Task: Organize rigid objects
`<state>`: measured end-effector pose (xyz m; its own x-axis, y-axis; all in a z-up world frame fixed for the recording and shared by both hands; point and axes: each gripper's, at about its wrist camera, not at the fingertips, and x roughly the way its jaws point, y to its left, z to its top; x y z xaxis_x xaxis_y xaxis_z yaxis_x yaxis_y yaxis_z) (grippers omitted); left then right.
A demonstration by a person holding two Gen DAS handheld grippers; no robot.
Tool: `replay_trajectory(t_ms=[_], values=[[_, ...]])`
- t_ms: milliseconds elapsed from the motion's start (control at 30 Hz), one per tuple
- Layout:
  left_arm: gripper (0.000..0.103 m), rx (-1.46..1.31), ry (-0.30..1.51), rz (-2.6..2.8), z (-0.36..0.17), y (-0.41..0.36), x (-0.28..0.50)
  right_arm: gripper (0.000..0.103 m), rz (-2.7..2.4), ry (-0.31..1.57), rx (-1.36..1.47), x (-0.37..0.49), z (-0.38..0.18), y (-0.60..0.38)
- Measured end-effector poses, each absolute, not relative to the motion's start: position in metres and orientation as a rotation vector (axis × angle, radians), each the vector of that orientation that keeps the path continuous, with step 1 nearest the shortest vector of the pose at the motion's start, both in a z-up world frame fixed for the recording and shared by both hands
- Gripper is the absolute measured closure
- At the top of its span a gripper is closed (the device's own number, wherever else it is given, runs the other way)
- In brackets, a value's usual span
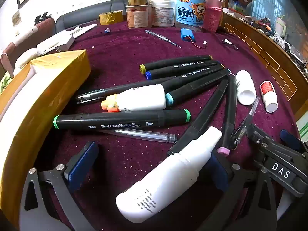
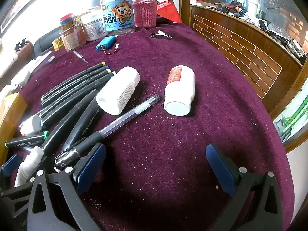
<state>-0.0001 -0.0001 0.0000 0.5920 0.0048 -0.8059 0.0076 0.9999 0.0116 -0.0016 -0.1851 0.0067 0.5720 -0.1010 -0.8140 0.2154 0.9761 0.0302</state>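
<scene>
A: Fingers wide on both, left gripper point(image 1: 154, 165) straddling the white bottle point(image 1: 167, 175) lying on the bench point(image 2: 192, 134).
B: I'd pinch its light, slick, stiff barrel midway; right gripper point(image 2: 156, 165) holds nothing.

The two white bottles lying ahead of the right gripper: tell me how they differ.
The plain white bottle carries only small grey print, while the red-labelled bottle has a red panel. The plain one leans against the black markers; the red-labelled one lies apart on bare cloth. The clear gel pen runs just below the plain bottle, its cap pointing towards the red-labelled one. Both lie on their sides, white, bases towards the camera.
</scene>
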Motion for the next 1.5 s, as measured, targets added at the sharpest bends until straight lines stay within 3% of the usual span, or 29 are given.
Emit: replay_trajectory(t_ms=[967, 1200, 1367, 1500], values=[[0.000, 0.002, 0.942, 0.003, 0.001, 0.000, -0.004, 0.001, -0.173, 0.949, 0.133, -0.002, 0.007, -0.189], [0.000, -0.002, 0.943, 0.001, 0.001, -0.003, -0.001, 0.001, -0.137, 1.055, 0.134, 0.006, 0.010, -0.192], [0.000, 0.080, 1.049, -0.169, 0.005, 0.006, -0.004, 0.001, -0.149, 1.050, 0.125, 0.004, 0.009, -0.191], [0.000, 0.120, 0.998, -0.212, 0.004, 0.009, -0.021, 0.001, -0.177, 1.010, 0.133, 0.003, 0.008, -0.190]])
